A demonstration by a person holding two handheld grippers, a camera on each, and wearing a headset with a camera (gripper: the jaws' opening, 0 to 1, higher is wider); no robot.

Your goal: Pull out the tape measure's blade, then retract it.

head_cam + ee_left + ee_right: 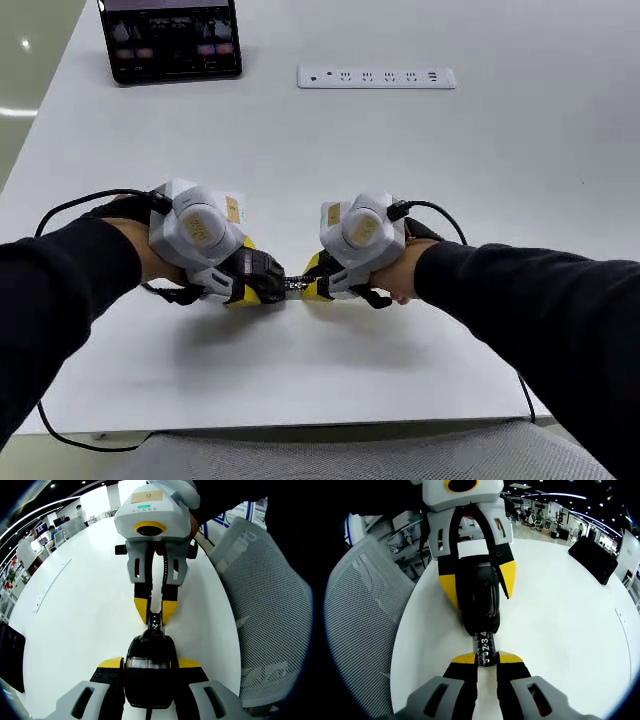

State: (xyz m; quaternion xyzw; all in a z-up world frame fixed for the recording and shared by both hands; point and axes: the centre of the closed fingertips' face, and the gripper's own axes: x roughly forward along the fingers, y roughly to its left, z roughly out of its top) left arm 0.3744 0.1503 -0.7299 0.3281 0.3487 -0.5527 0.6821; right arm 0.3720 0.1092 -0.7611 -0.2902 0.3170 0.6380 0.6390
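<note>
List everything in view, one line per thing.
table: one, white, under everything
tape measure: one, black case, near front edge
blade: one, dark with white numerals, short length pulled out
power strip: one, white, far side
tablet: one, black, far left corner
mesh chair: one, grey, at near edge
left gripper: one, grey with yellow tips, shut on the case
right gripper: one, same colours, shut on the blade
sleeves: two, black, nearest the camera
</note>
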